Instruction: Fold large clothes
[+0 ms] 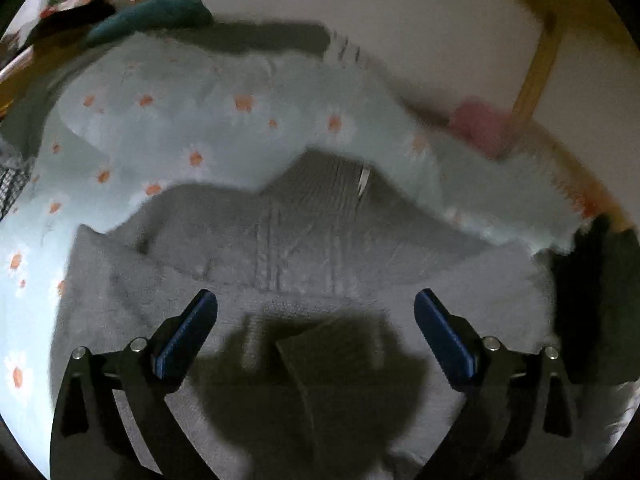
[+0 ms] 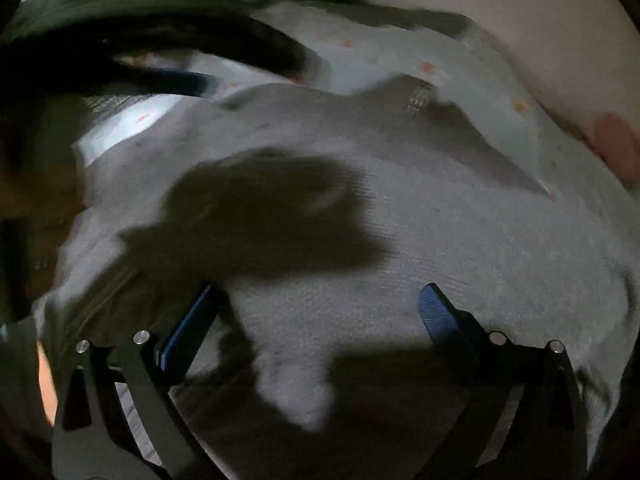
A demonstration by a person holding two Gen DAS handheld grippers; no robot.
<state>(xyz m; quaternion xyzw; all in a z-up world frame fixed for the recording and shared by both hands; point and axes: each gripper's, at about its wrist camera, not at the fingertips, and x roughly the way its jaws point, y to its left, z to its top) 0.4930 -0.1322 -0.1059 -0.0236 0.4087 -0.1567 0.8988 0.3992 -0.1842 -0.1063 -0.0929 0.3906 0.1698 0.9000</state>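
Observation:
A grey knitted sweater [image 1: 304, 248] lies spread on a pale blue sheet with orange-centred daisies [image 1: 192, 132]. Its ribbed collar with a white label points away from me. My left gripper [image 1: 316, 312] hangs open and empty just above the sweater's lower part, where a flat dark strip [image 1: 320, 360] lies in shadow between the fingers. In the right wrist view the same sweater [image 2: 440, 232] fills the frame. My right gripper [image 2: 320, 304] is open and empty close over the knit. Both views are blurred.
A teal garment [image 1: 160, 12] and a pink item [image 1: 480, 124] lie at the far edge of the sheet. A wooden post [image 1: 536, 68] stands against the pale wall. A dark garment [image 1: 588, 300] lies at the right. Dark clothing [image 2: 120, 32] is piled at the upper left.

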